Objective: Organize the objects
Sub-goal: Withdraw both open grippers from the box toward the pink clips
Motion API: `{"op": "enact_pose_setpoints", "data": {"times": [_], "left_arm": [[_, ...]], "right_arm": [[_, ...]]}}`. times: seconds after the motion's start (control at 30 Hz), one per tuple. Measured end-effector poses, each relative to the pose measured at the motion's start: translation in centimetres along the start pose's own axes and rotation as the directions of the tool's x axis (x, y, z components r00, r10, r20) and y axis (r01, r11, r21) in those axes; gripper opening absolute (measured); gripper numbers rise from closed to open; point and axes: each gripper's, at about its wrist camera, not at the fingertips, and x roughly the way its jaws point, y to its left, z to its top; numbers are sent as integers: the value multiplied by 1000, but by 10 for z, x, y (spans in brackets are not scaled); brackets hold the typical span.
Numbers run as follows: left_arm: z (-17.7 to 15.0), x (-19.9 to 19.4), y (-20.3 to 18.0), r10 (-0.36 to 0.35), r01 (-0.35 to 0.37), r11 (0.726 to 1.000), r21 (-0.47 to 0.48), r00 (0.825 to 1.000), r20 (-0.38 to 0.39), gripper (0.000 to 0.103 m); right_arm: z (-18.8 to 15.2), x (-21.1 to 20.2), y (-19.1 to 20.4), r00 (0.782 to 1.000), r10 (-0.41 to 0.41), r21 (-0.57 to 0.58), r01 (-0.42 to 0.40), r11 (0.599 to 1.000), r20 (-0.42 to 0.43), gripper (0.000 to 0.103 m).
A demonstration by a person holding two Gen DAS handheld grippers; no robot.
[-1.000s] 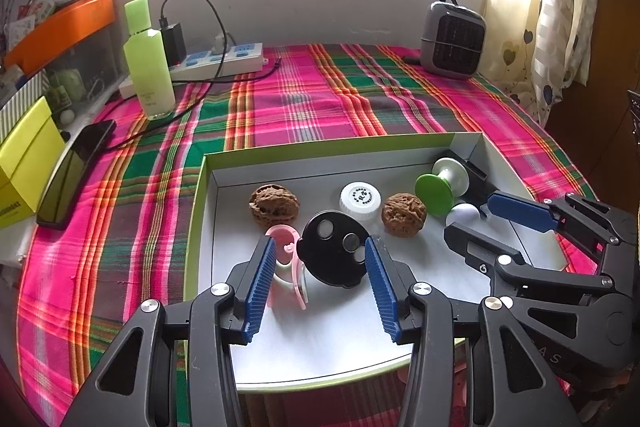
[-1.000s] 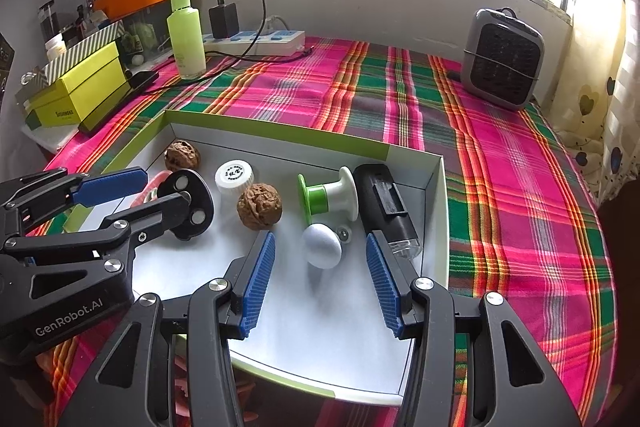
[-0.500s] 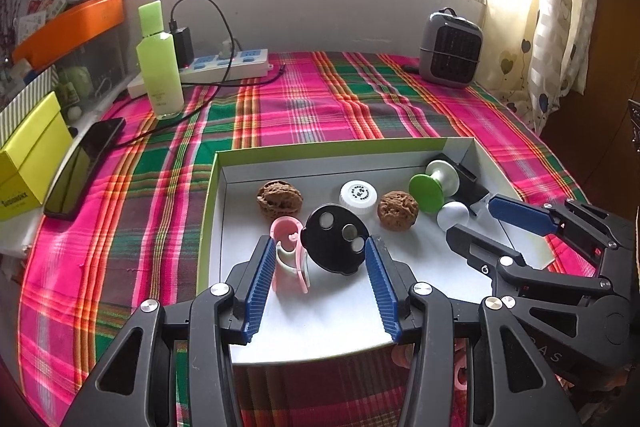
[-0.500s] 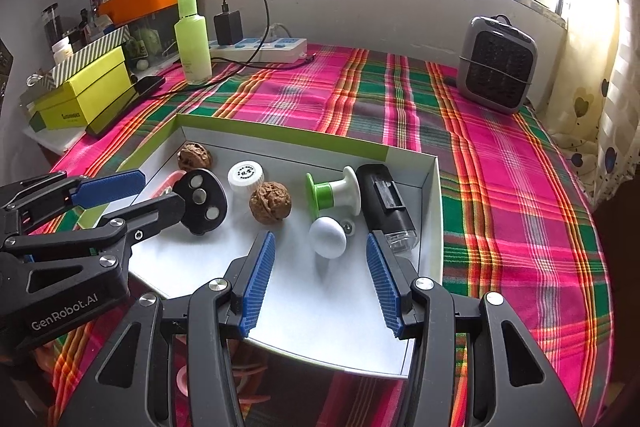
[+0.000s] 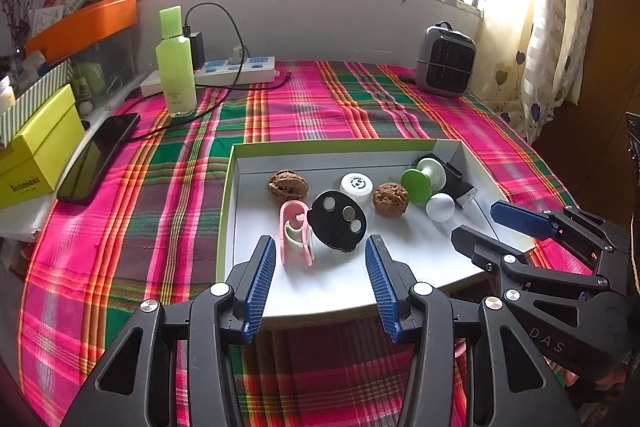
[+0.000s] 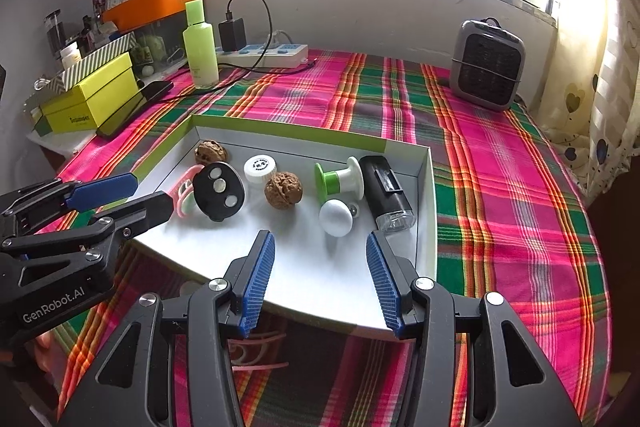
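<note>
The left claw (image 5: 320, 281) hangs with its jaws apart and empty; just beyond its tips lie the pink clip (image 5: 295, 238) and black disc (image 5: 339, 223) in the tray (image 5: 320, 301). The right claw (image 6: 320, 277), likewise apart, has the white ball (image 6: 336, 217) just ahead.

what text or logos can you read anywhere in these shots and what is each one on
"GenRobot.AI": on the body of the left gripper, seen from the right wrist.
"DAS": on the body of the right gripper, seen from the left wrist; the start may be cut off.
Yellow box: dark print on its side, too blurred to read.
White cap: a round ring of print, too small to read.
Green bottle: faint label, unreadable.
</note>
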Motion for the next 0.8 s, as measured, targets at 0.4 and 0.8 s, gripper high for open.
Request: {"op": "enact_pose_setpoints", "data": {"times": [0.4, 0.8], "left_arm": [[-13, -14, 7, -12, 12, 999, -31, 1000, 5, 45], [-32, -22, 6, -29, 29, 999, -34, 1000, -5, 45]], "right_arm": [[-12, -17, 9, 1000, 6, 20, -6, 1000, 15, 49], [-28, -32, 19, 1000, 24, 32, -24, 999, 8, 49]]}}
